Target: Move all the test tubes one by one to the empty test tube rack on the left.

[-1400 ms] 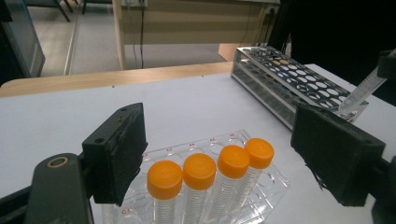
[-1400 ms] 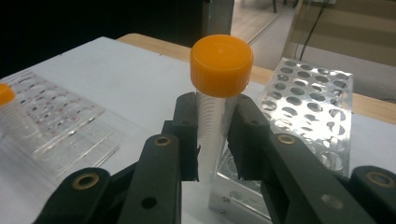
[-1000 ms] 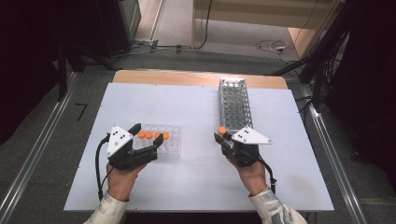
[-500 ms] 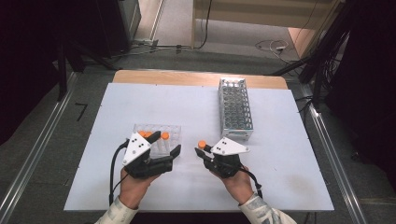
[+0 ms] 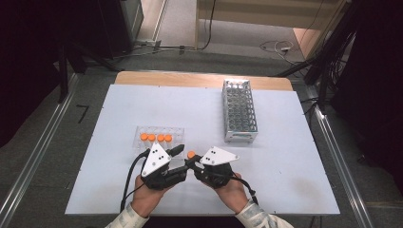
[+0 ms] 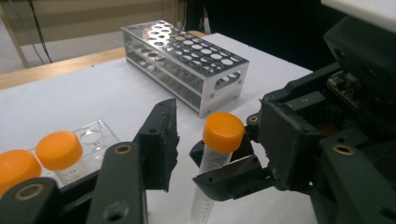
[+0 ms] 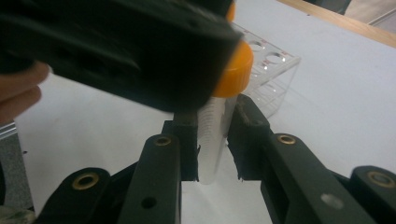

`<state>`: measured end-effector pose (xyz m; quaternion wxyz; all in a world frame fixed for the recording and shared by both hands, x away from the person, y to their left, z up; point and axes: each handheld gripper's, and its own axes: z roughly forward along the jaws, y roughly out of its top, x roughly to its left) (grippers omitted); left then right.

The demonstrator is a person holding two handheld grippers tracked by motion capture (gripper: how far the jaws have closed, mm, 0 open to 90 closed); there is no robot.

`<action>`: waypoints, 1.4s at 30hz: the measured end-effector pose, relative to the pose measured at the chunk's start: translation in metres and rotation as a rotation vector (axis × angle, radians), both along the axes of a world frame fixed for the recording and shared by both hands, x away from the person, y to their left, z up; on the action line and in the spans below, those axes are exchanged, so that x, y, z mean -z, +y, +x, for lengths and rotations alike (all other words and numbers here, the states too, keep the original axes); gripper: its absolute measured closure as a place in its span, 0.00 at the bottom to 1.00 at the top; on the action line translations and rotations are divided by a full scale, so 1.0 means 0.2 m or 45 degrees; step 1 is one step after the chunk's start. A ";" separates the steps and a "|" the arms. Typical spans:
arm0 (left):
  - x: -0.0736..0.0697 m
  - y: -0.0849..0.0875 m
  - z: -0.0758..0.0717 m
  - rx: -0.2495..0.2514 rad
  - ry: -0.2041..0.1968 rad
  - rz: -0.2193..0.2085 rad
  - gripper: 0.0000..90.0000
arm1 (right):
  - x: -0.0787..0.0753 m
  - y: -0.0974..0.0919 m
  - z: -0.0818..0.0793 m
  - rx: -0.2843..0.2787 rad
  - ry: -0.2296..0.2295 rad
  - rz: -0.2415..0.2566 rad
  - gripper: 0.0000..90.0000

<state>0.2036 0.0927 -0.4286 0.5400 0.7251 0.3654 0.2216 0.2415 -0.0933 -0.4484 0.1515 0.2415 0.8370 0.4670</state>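
Right fingers (image 7: pixel 212 140) clamp orange-capped tube (image 7: pixel 215 135) | left fingers (image 6: pixel 217 140) closing around cap, untouched

Bright table (image 5: pixel 119 109), dark edges; right gripper view foreground blurry.

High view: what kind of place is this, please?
Probably a lab-style test bench. On the white table stand a metal tube rack and a clear rack of orange-capped tubes. Dark equipment and loose cables lie on the floor beyond.
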 end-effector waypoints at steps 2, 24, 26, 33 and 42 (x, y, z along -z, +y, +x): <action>0.01 -0.01 0.00 0.005 0.001 0.015 0.58 | 0.00 0.01 -0.01 -0.003 0.004 0.002 0.80; -0.01 0.03 -0.01 -0.008 0.002 0.031 0.77 | -0.02 0.00 -0.01 -0.038 0.042 0.024 0.50; -0.02 0.05 0.00 -0.016 0.005 0.025 0.77 | -0.02 -0.02 0.01 -0.036 0.047 0.019 0.46; -0.05 0.12 -0.01 -0.064 0.014 0.000 0.77 | -0.01 -0.09 0.03 0.005 0.067 0.013 0.38; -0.12 0.24 -0.01 -0.114 0.024 -0.032 0.77 | -0.02 -0.16 0.05 0.055 0.061 0.031 0.37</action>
